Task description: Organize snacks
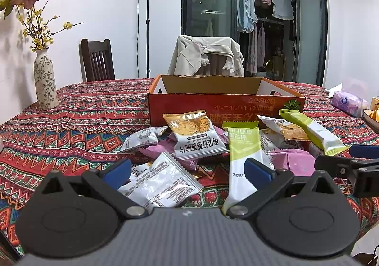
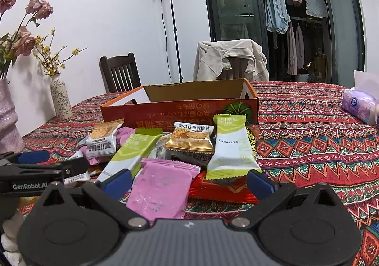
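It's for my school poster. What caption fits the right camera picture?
Open right hand-held gripper over a pink packet in the snack pile, orange box behind.

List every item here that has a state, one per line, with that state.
Left gripper: open, empty, over a white packet.
Right gripper: open, empty, over a pink packet.
Orange cardboard box: open-topped, upright; inside not visible.
Pile of snack packets: loose on the tablecloth, outside the box, overlapping.
Pink snack packet: sealed, lying between the right fingers.
Flowered ceramic vase: upright, holding yellow-flowered branches.
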{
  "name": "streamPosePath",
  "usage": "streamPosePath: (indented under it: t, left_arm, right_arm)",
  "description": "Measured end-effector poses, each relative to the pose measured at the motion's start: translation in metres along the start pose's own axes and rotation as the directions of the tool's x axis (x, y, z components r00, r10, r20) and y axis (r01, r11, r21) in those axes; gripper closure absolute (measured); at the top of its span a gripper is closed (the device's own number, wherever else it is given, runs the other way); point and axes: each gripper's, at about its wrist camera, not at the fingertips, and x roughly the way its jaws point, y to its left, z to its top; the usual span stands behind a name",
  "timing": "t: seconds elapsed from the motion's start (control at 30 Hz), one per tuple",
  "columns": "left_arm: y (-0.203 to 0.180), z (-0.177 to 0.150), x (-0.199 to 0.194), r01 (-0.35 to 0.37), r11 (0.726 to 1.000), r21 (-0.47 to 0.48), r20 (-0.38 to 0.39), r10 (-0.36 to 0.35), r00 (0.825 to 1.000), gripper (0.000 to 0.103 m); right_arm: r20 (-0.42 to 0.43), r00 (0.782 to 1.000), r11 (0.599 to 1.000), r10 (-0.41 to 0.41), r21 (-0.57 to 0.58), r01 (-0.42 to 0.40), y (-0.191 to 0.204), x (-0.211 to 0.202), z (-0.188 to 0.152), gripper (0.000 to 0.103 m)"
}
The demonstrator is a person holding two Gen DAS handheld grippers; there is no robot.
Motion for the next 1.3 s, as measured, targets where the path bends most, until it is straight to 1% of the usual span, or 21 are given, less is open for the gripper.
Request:
streamPosePath:
  t: [1.3]
  left_arm:
    - [0.0016,-0.0014,-0.0029,-0.004,1.0,-0.003,0.003,0.004,1.0,0.0]
  right_arm:
    - [0.001,1.0,1.0,0.0,-0.014,0.0,0.0034,0.0004,-0.0018,0.0]
